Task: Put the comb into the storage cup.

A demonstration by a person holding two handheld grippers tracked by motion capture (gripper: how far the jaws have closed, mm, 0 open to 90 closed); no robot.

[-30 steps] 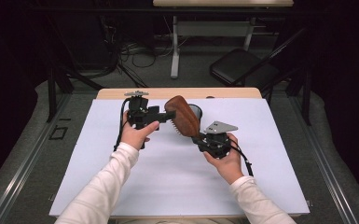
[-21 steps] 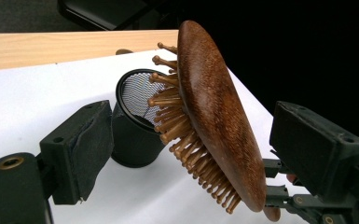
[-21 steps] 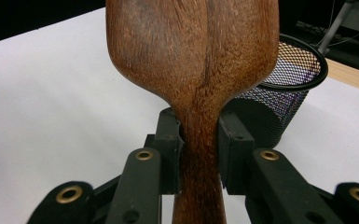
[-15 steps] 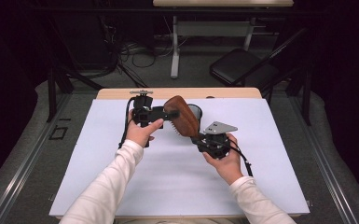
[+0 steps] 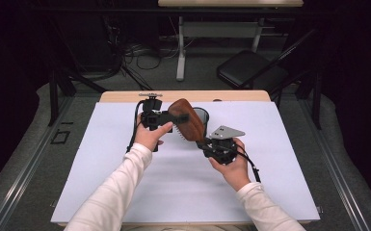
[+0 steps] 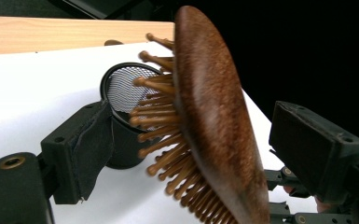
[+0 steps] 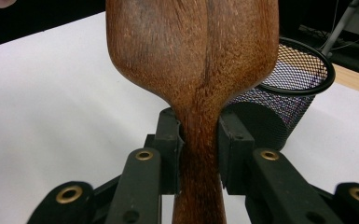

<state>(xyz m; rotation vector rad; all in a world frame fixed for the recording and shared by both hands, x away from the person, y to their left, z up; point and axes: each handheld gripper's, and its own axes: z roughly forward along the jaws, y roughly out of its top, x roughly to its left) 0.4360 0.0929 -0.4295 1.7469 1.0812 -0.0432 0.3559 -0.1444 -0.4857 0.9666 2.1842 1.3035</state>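
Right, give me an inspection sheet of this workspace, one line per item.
Surface: white sheet laid over a wooden table; bare apart from the job's things.
Job's things: wooden hairbrush held above the sheet, bristles toward the left gripper; black mesh cup upright behind it.
Clutter: nothing seen.
Grippers: right gripper shut on the hairbrush handle; left gripper open, its jaws either side of the brush head, its pads not pressing on it.
Cables: one trails from each gripper, lying on the sheet; a tangle of cables on the floor beyond the table.
Surroundings: dark room, a black chair and a desk leg behind.
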